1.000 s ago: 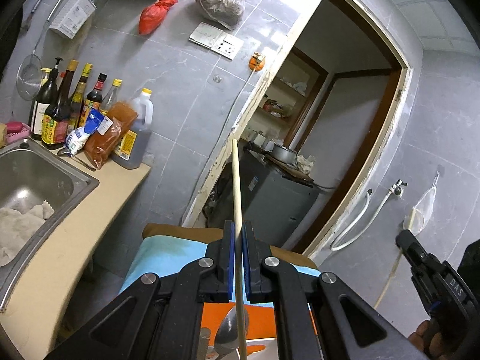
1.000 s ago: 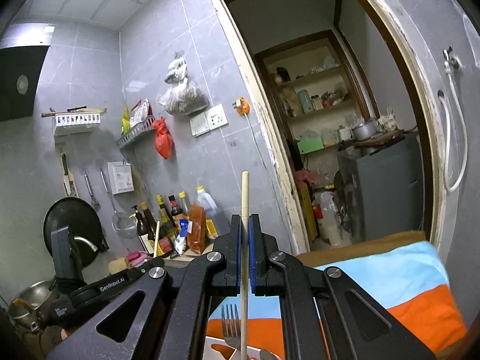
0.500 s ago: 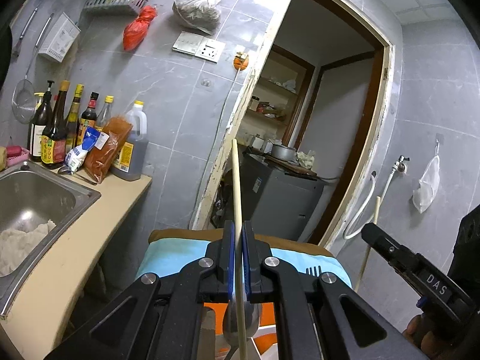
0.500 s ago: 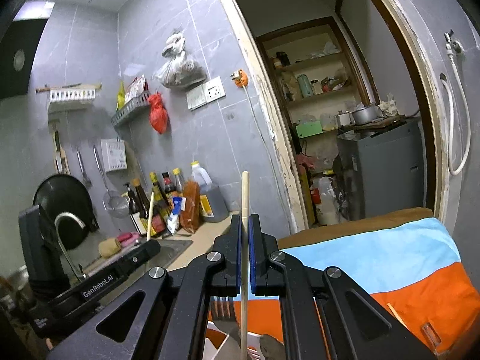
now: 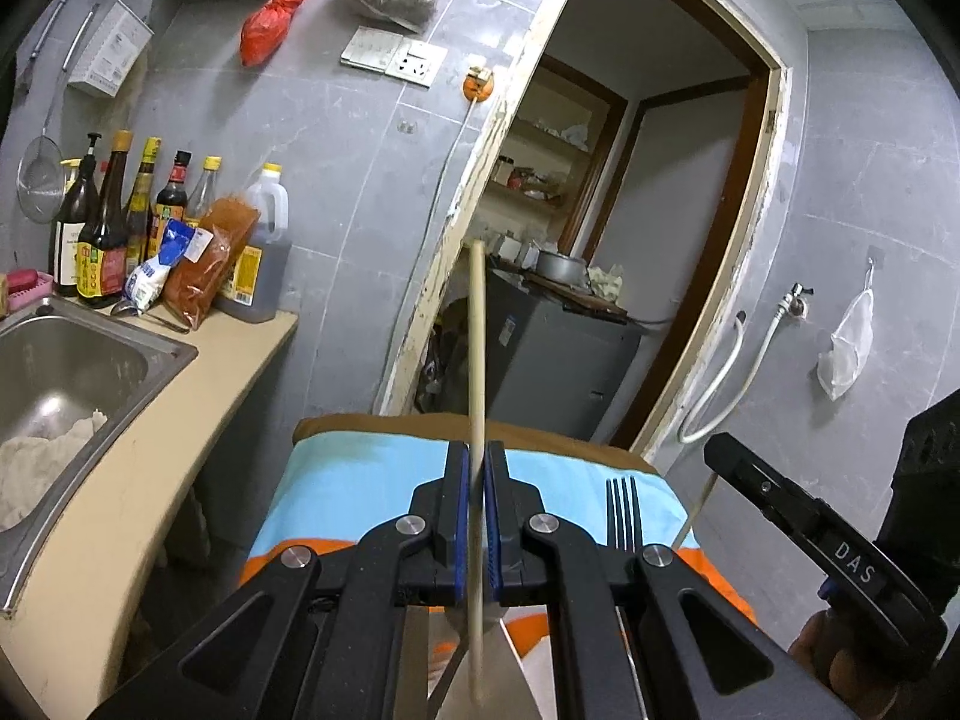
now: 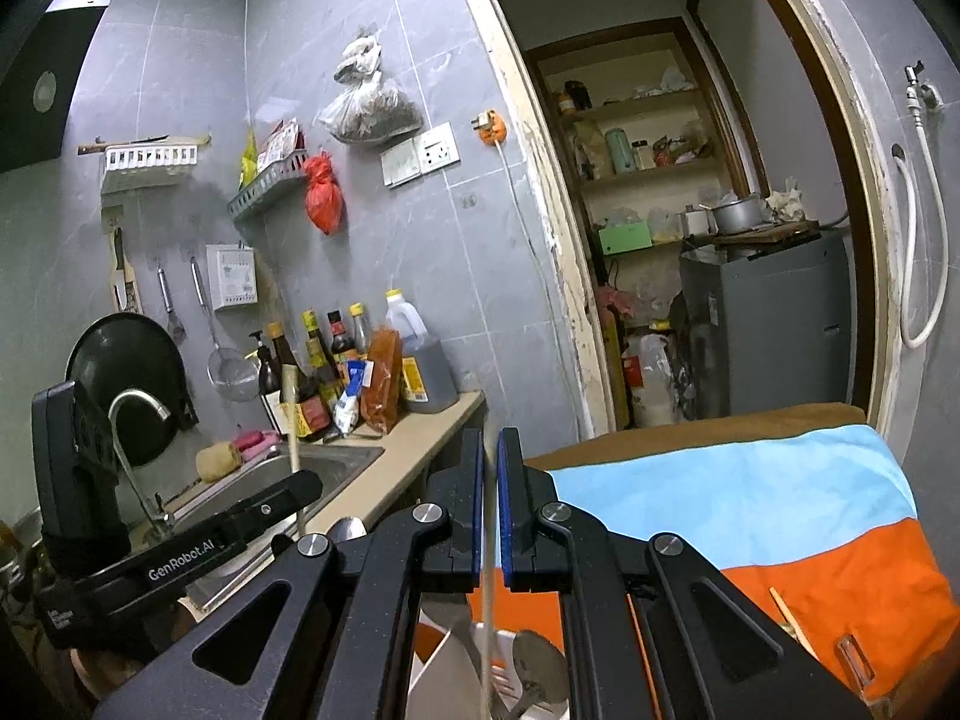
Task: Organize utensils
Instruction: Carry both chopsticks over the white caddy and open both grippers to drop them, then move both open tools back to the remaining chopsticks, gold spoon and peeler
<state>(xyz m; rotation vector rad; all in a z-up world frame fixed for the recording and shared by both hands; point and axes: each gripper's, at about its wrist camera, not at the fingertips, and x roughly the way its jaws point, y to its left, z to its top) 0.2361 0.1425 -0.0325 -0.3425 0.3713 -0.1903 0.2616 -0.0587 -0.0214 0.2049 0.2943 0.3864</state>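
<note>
My left claw [image 5: 474, 480] is clenched on a pale wooden chopstick [image 5: 477, 330]; the blue pads press it from both sides, and the stick stands almost upright, with a long part above the fingers and a shorter part below them. Its lower end hangs over a white holder [image 6: 444, 666], which stands on a striped cloth [image 6: 750, 480] of blue and orange; I cannot tell if the tip touches the holder.

My right claw [image 6: 489, 480] is also clenched; a second chopstick [image 6: 487, 630] runs between its pads in their lower part and goes down from them toward the holder. This stick does not rise above the fingers in the right wrist view; in the left wrist view it shows as a thin line under the tip of the right claw.

A fork [image 5: 621, 510] stands with its tines up, just beside my left claw on its right side; in the right wrist view a spoon [image 6: 534, 654] leans in the holder near the second chopstick. The two claws are near each other, both over the cloth, and both point a little downward.

To the left is a beige counter [image 5: 180, 420] with a steel sink [image 5: 150, 354]; a row of bottles [image 5: 108, 228] stands at the wall behind the sink, well apart from the holder.
</note>
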